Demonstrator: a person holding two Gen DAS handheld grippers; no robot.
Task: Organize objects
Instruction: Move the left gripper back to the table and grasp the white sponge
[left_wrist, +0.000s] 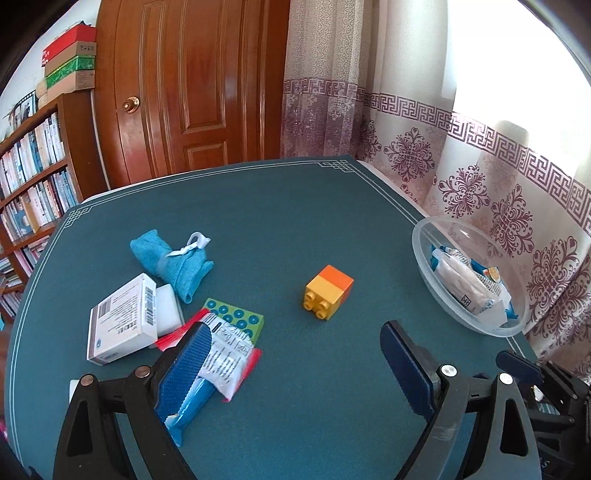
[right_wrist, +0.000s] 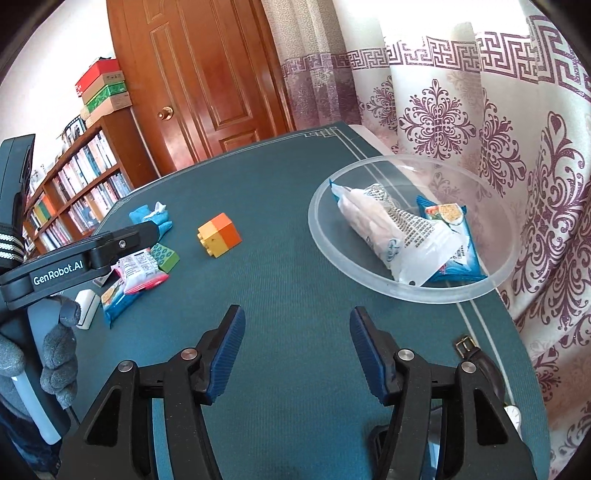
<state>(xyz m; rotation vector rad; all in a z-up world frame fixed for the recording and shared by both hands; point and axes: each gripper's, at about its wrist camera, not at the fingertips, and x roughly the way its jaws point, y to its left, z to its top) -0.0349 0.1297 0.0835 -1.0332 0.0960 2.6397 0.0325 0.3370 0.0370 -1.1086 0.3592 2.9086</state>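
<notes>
Teal table (left_wrist: 295, 221) — toy block (left_wrist: 328, 295) (tipped), clear bowl (left_wrist: 424, 254)

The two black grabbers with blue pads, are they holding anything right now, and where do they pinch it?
Nothing is held. The left gripper is wide open above the green table mat; the right gripper is open and empty too.

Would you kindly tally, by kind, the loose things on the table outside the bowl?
Toy bricks: 2, yellow-orange brick and green brick
Packets: 2, red-edged packet and blue packet
Cloth roll: 1
Cardboard box: 1
White block: 1
Total: 7
</notes>
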